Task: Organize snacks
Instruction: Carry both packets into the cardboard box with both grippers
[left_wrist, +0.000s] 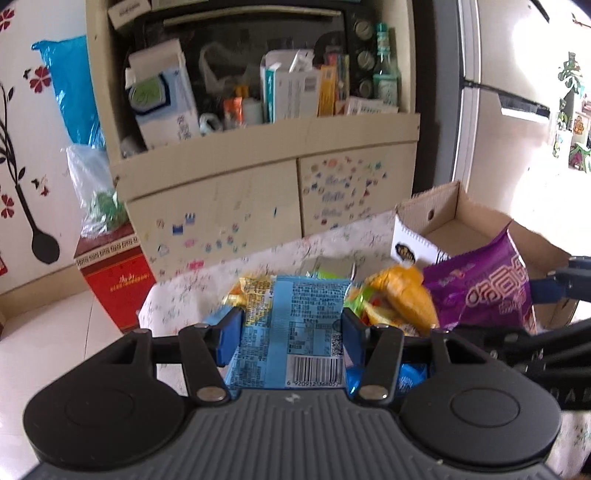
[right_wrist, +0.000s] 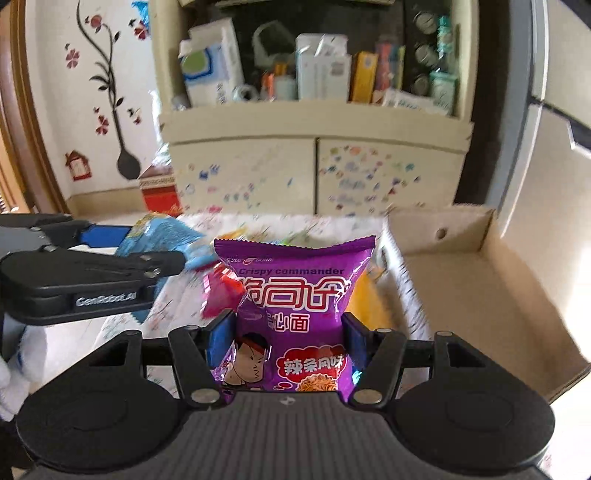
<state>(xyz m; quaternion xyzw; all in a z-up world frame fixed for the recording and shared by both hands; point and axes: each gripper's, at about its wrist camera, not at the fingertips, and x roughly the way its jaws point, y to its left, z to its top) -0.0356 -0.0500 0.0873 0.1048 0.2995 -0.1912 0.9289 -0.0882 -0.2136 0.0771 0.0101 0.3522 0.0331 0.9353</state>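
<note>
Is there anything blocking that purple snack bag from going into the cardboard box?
Nothing visible does. The right gripper holds the purple bag above the table, and the cardboard box sits open-topped just to its right, its inside looking empty.

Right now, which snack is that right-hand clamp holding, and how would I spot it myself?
Start at the open brown cardboard box on the flower-patterned tablecloth. Just left of it, the right gripper pinches a glossy purple snack packet, upright. It alone is purple, printed "Crispy commander" with a cartoon face; the left gripper holds a blue packet.
</note>
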